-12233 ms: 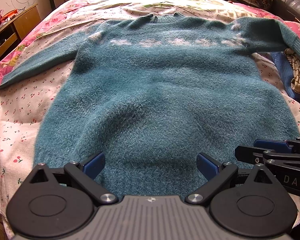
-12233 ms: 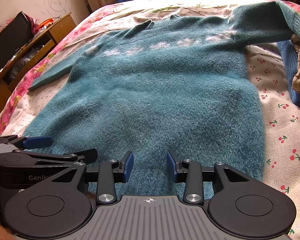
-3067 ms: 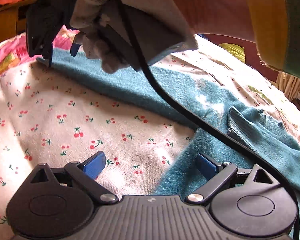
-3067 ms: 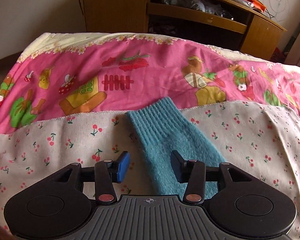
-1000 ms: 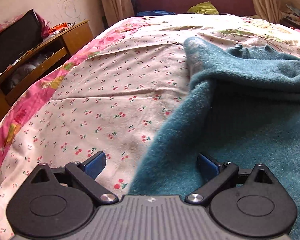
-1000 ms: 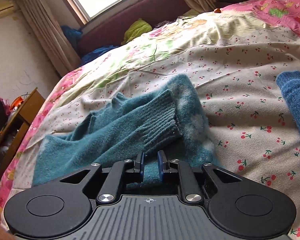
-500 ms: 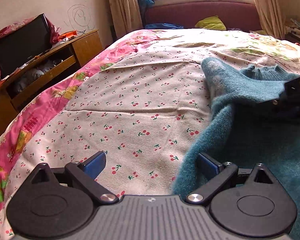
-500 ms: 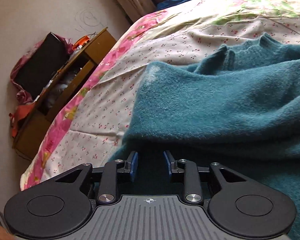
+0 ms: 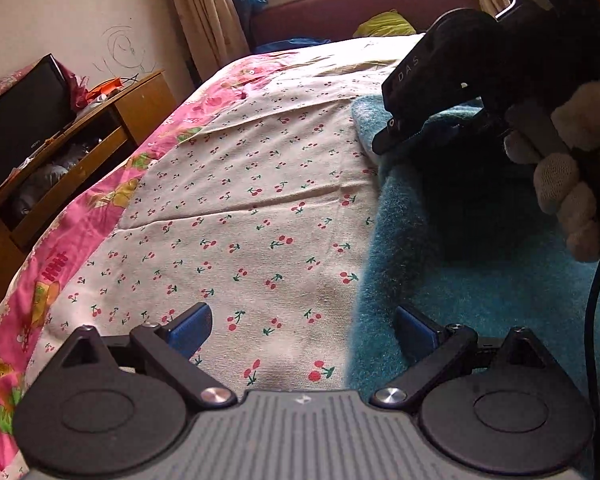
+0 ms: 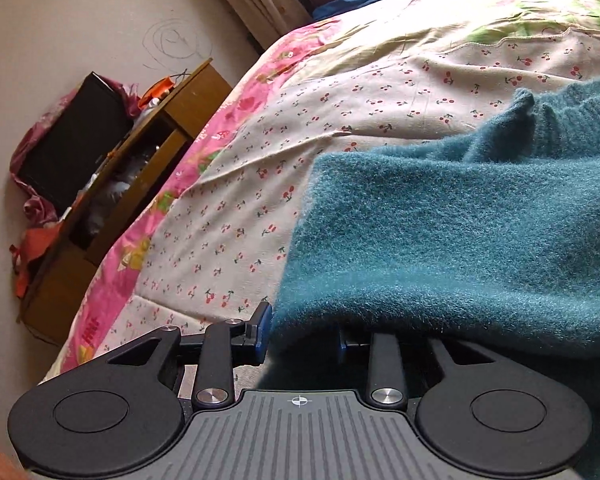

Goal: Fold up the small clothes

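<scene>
Left gripper: jaws spread wide, nothing between them, over the cherry-print sheet beside the teal sweater. Only its view shows us the gloved hand carrying the right gripper, whose jaws stand parted; sweater fold drapes between, hiding one pad, so grip unclear.

Black tongs, blue pads

My claws' pads are blue; the fuzzy sweater is teal; the sheet is cream with red cherries, bordered by pink cartoon print; my glove is off-white
</scene>
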Motion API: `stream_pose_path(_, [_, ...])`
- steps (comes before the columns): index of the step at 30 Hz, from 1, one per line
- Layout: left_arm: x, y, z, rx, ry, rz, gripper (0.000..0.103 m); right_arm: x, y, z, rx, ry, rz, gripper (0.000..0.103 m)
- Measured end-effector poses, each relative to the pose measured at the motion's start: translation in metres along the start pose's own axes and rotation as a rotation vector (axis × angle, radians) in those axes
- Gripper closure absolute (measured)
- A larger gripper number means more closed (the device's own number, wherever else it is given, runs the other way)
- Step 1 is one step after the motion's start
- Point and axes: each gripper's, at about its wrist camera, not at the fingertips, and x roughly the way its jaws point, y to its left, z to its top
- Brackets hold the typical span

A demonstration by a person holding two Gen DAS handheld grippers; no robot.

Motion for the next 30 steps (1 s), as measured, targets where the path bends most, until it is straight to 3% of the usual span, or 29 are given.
stream_pose_path(5, [-0.008, -0.008, -0.011, 0.087, -0.012, 0.002, 0.0, 0.001, -0.001, 0.011, 0.046, -0.061, -0.022, 0.066])
stream_pose_path(7, [-0.01, -0.008, -0.011, 0.086, -0.016, 0.006, 0.0, 0.004, 0.004, 0.013, 0.017, -0.064, -0.069, 0.075])
stream_pose_path(10, [-0.011, -0.005, -0.006, 0.054, -0.026, 0.004, 0.0, -0.011, 0.004, 0.015, 0.035, -0.118, -0.06, 0.084])
stream_pose_path(13, [-0.015, -0.003, 0.005, 0.015, -0.075, -0.005, 0.001, -0.034, 0.008, 0.018, -0.003, -0.219, -0.059, 0.088])
stream_pose_path(15, [-0.012, -0.005, 0.013, 0.002, -0.088, -0.021, 0.001, -0.035, 0.0, 0.019, -0.002, -0.239, -0.101, 0.091])
stream_pose_path(17, [-0.001, -0.013, 0.018, 0.017, -0.058, -0.035, 0.001, -0.021, -0.009, 0.019, -0.013, -0.165, -0.153, 0.091])
stream_pose_path(20, [0.013, -0.024, 0.01, 0.086, 0.018, -0.029, 0.006, -0.024, -0.018, 0.01, 0.015, -0.158, -0.105, 0.088])
stream_pose_path(26, [-0.005, -0.011, -0.003, 0.028, 0.045, -0.024, 0.007, -0.02, -0.02, 0.019, 0.065, -0.131, -0.032, 0.084])
stream_pose_path(28, [-0.013, -0.008, -0.007, 0.033, 0.036, 0.0, 0.008, -0.023, -0.014, 0.024, 0.046, -0.14, -0.047, 0.084])
stream_pose_path(30, [-0.02, -0.004, -0.01, 0.027, 0.032, 0.011, 0.008, -0.023, -0.01, 0.024, -0.002, -0.095, -0.096, 0.083])
